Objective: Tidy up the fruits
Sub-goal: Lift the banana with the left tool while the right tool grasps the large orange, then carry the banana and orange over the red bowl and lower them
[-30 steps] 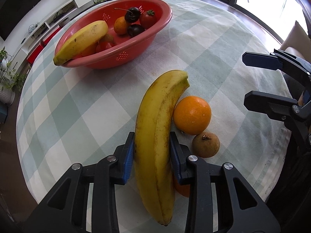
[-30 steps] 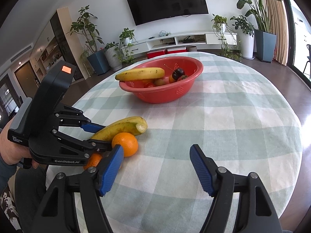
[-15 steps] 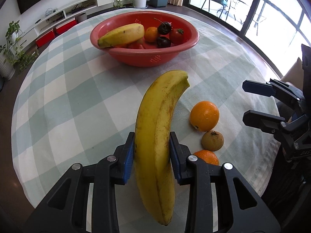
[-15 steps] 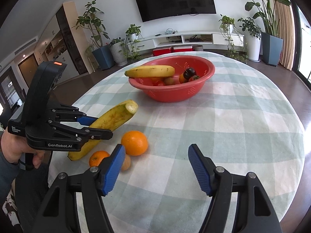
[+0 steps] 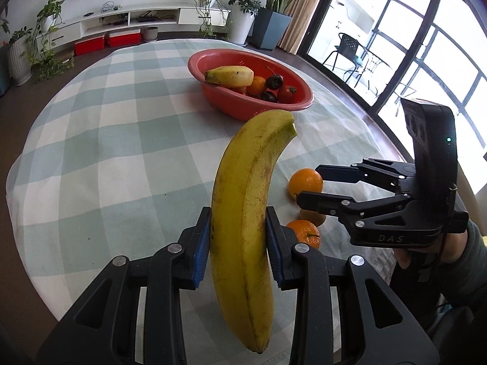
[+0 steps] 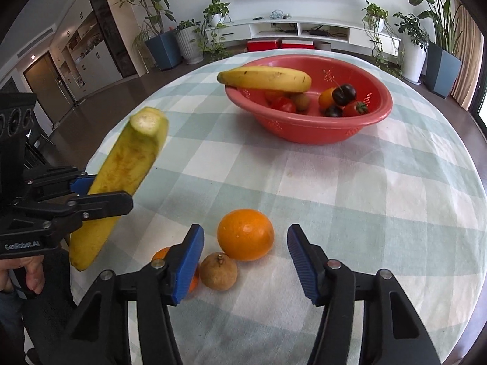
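Note:
My left gripper (image 5: 239, 243) is shut on a yellow banana (image 5: 246, 206) and holds it well above the checked tablecloth; the held banana (image 6: 121, 176) also shows in the right wrist view. My right gripper (image 6: 245, 257) is open, low over a large orange (image 6: 245, 234), with a brown round fruit (image 6: 218, 270) and a small orange (image 6: 161, 254) close by its left finger. The red bowl (image 6: 307, 130) at the far side holds another banana (image 6: 264, 79), dark cherries, tomatoes and an orange. The bowl (image 5: 231, 106) lies ahead of the held banana's tip.
The round table (image 6: 380, 188) has a green and white checked cloth; its edge runs close behind the loose fruit. Potted plants and a white TV shelf (image 6: 304, 30) stand beyond the table. Windows are on the right in the left wrist view.
My left gripper has lifted the banana higher and tipped up toward the bowl. My right gripper has moved in low over the large orange, still open.

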The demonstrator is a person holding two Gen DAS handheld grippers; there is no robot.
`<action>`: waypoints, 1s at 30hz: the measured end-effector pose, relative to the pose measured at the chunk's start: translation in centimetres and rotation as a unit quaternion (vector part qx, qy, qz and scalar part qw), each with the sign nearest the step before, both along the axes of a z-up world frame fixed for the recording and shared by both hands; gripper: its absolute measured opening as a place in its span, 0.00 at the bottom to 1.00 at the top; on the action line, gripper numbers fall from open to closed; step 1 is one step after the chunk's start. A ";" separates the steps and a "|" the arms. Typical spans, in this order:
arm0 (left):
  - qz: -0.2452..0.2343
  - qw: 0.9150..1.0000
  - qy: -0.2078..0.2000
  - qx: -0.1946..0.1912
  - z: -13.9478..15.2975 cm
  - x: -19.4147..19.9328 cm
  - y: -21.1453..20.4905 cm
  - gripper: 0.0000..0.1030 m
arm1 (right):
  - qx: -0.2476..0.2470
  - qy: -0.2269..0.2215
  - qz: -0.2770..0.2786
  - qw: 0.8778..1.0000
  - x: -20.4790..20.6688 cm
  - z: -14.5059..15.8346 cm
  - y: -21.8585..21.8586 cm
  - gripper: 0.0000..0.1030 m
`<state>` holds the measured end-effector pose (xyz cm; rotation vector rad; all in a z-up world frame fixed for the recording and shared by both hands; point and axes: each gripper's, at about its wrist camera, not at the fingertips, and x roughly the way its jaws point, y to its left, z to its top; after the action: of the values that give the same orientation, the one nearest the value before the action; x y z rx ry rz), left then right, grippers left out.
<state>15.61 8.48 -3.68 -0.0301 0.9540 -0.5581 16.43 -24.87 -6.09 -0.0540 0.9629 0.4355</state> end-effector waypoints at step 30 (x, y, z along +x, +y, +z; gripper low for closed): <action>-0.004 0.999 -0.020 -0.035 2.3 0.5 -1.8 0.30 | 0.086 -0.009 -0.058 0.995 -0.9 1.9 -6.1 0.42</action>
<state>16.09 6.64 -1.36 -0.0779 0.8967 -0.5968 15.58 -30.99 -4.17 0.1523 0.9031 0.4082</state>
